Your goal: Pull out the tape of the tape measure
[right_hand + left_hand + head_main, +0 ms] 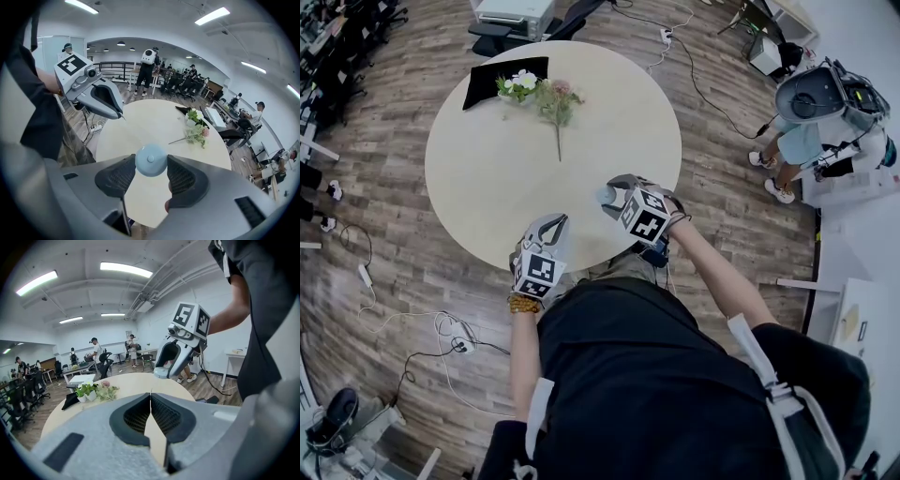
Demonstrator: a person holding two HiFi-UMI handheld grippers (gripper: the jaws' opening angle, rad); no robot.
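Pale blue and round, the tape measure (151, 158) sits pinched between the jaws of the right gripper (151, 165), which stand fairly wide on its sides, above the near right part of the beige table (478, 178). The left gripper (150, 395) hovers to its left, jaws closed together on nothing.

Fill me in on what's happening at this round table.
A person stands at the round table with a gripper in each hand. The right gripper is shut on a small, round, pale-blue tape measure and holds it above the near side of the table. The left gripper hangs close by, jaws together and empty. No drawn-out tape is visible. Flowers and a black cloth lie at the far side.
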